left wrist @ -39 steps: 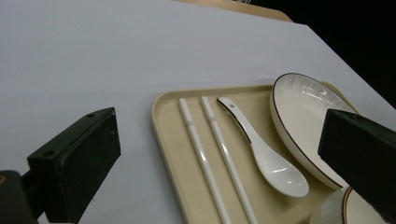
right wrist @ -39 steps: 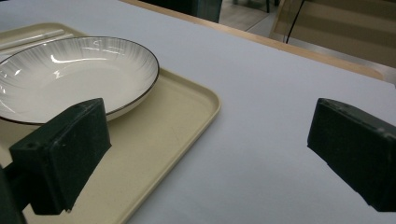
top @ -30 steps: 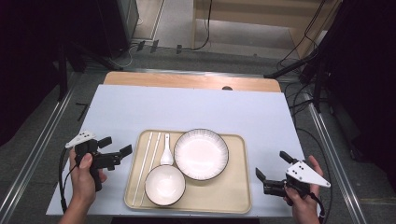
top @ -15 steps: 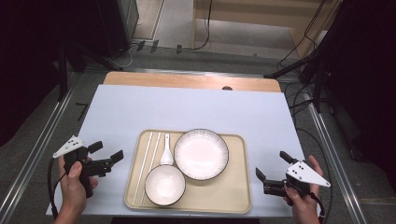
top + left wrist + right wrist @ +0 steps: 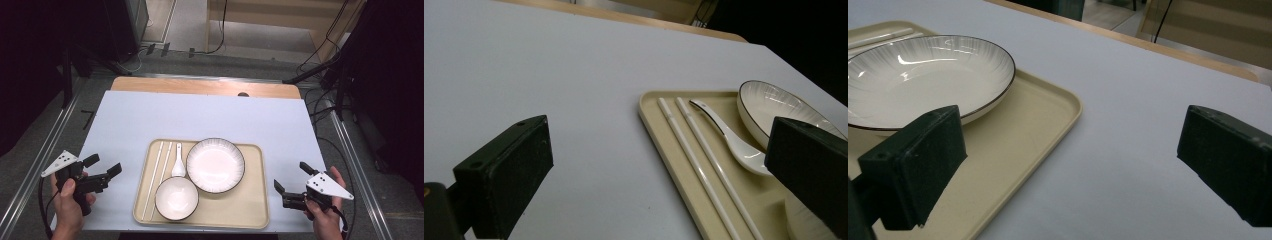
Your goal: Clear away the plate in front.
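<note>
Black jaws, left gripper (image 5: 106, 166): spread wide, nothing between them, off the tray's left edge over bare table
Right gripper (image 5: 291, 182): jaws gaping too, holding nothing, just right of the tray's near corner
Small bowl (image 5: 176, 198): white, dark rim, sits at the tray's near left
Chopsticks (image 5: 156, 177): white pair lying side by side along the tray's left edge
Spoon (image 5: 178, 164): white, between chopsticks and plate, handle pointing away
Plate (image 5: 215, 164): big, ribbed, farther back, rim touching the bowl
Tray (image 5: 250, 204): cream, near edge of the table
Table (image 5: 200, 115): pale top, bare wood strip at the far end
</note>
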